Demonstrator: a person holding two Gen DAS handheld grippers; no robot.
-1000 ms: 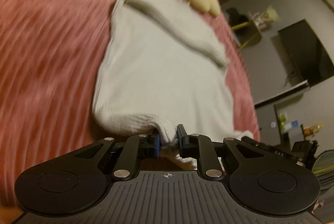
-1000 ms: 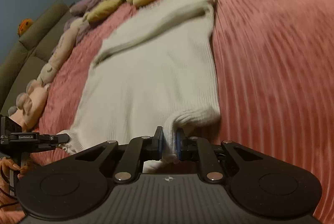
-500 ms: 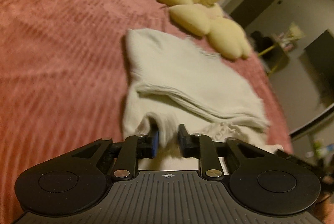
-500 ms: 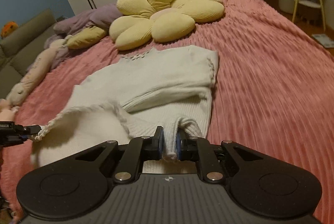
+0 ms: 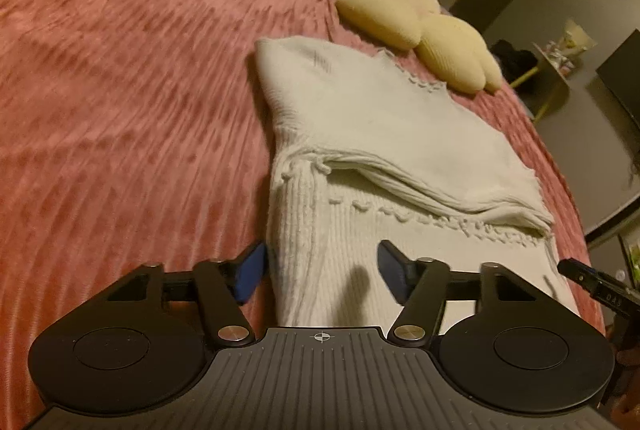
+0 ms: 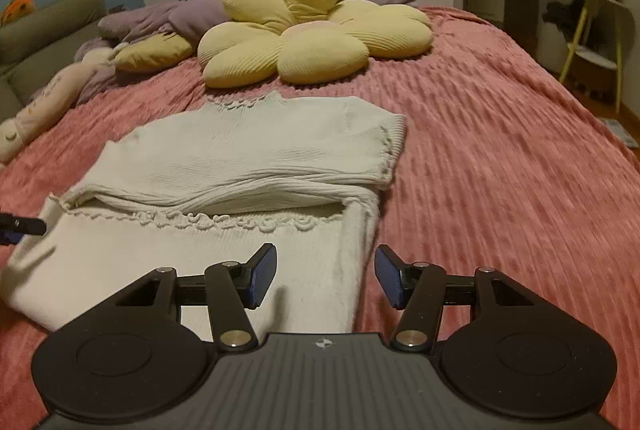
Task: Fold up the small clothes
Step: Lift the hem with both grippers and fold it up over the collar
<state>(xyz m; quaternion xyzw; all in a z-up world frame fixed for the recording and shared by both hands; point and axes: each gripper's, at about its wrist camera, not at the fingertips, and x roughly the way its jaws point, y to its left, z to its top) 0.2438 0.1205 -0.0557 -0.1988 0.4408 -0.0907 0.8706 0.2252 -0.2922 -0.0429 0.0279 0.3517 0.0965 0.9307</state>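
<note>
While both sets of jaws were opening, left gripper (image 5: 320, 272) and right gripper (image 6: 325, 280) released white sweater (image 6: 248, 153), folded on pink bedspread (image 6: 500, 149). Best: retreat straight back, avoid snagging knit.

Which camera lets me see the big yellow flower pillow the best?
The right wrist view: the flower pillow sits whole, facing the camera, beyond the white sweater on the pink bedspread. In the left wrist view the pillow lies off to the upper right, seen from the side, its petals squashed together.
</note>
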